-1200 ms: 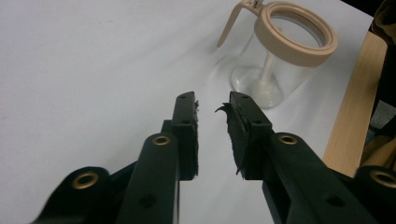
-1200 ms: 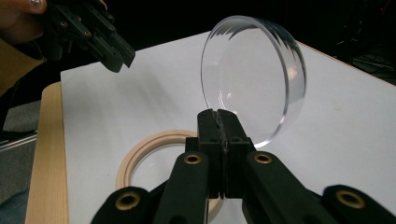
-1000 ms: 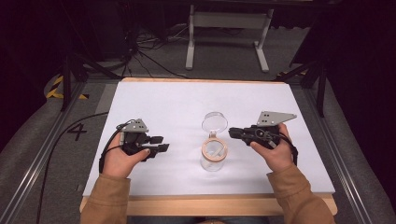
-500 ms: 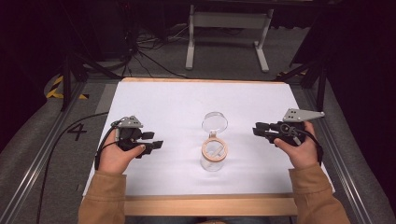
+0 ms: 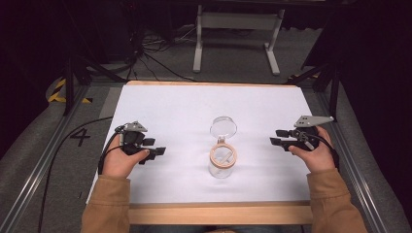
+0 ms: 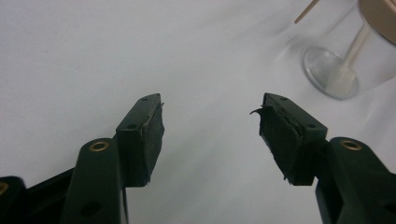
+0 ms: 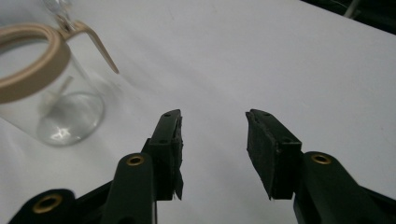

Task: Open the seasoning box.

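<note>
High view: jar (image 5: pixel 223 161) stands open mid-table, its lid (image 5: pixel 223 127) flipped back toward 12 o'clock.
Left gripper (image 5: pixel 154 151) at 9, right gripper (image 5: pixel 279 138) at 3, both jaws wide and empty, probably resting clear.

A single readable mark is found: the numeral "4" (image 5: pixel 80 137), drawn in black on the grey floor covering (image 5: pixel 48 160) beside the table's left edge. It is placed to the outer side of the left gripper (image 5: pixel 145 148), a little farther from the person than that gripper, just beyond the metal rail (image 5: pixel 46 162). No brand, label or lettering can be made out on the gripper bodies, on the glass jar, or on the white table surface in either gripper view.
</note>
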### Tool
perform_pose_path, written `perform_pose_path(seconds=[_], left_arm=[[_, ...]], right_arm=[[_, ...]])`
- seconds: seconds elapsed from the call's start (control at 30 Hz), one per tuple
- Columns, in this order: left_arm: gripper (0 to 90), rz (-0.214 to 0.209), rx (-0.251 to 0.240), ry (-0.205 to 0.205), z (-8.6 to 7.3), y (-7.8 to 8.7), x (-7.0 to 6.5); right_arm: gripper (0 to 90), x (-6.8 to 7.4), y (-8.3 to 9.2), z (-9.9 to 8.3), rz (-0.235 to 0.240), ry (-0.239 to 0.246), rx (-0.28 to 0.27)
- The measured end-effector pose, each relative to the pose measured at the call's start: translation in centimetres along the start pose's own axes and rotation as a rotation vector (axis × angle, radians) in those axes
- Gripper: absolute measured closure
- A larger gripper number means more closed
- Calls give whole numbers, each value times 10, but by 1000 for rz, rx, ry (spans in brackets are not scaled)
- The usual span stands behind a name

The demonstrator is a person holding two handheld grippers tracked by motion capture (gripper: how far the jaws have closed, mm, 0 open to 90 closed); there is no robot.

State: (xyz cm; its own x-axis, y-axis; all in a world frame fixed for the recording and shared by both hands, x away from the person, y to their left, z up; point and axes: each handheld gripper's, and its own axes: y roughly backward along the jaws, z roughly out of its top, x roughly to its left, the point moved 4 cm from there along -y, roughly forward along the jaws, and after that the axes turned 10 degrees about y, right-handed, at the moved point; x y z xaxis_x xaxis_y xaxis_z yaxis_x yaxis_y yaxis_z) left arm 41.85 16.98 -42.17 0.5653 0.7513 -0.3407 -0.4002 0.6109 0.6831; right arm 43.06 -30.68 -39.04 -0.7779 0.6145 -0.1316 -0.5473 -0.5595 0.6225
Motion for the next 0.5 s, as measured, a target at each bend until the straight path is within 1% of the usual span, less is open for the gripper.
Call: perform_pose_path(seconds=[0.03,0.07,0.13,0.23,0.3,0.33,0.37,0.4,0.43,0.47,0.5], left_arm=[[399,8,1,-1,0,-1,1],[396,7,4,8,-1,-2,2],[394,10,9,7,-2,-3,3],[383,10,16,11,-4,-6,6],[373,8,28,14,-6,-9,8],[368,4,49,13,-8,-11,10],[359,3,61,16,-10,-13,11],[358,9,66,14,-11,-14,12],[357,12,76,20,-12,-16,14],[354,19,83,15,-14,-17,16],[350,20,89,22,-14,-17,16]], right_arm=[[547,-1,-2,-2,-6,5,15],[542,-2,-5,-5,-8,9,25],[537,-3,-7,-7,-5,5,33],[525,-7,-15,-15,-1,0,55],[524,-9,-20,-21,10,-9,77],[524,-9,-22,-23,18,-14,79],[524,-8,-24,-25,40,-27,84],[524,-8,-26,-27,48,-28,93],[524,-8,-27,-29,54,-32,102],[520,-8,-29,-31,50,-24,125],[513,-9,-32,-34,54,-17,158]])
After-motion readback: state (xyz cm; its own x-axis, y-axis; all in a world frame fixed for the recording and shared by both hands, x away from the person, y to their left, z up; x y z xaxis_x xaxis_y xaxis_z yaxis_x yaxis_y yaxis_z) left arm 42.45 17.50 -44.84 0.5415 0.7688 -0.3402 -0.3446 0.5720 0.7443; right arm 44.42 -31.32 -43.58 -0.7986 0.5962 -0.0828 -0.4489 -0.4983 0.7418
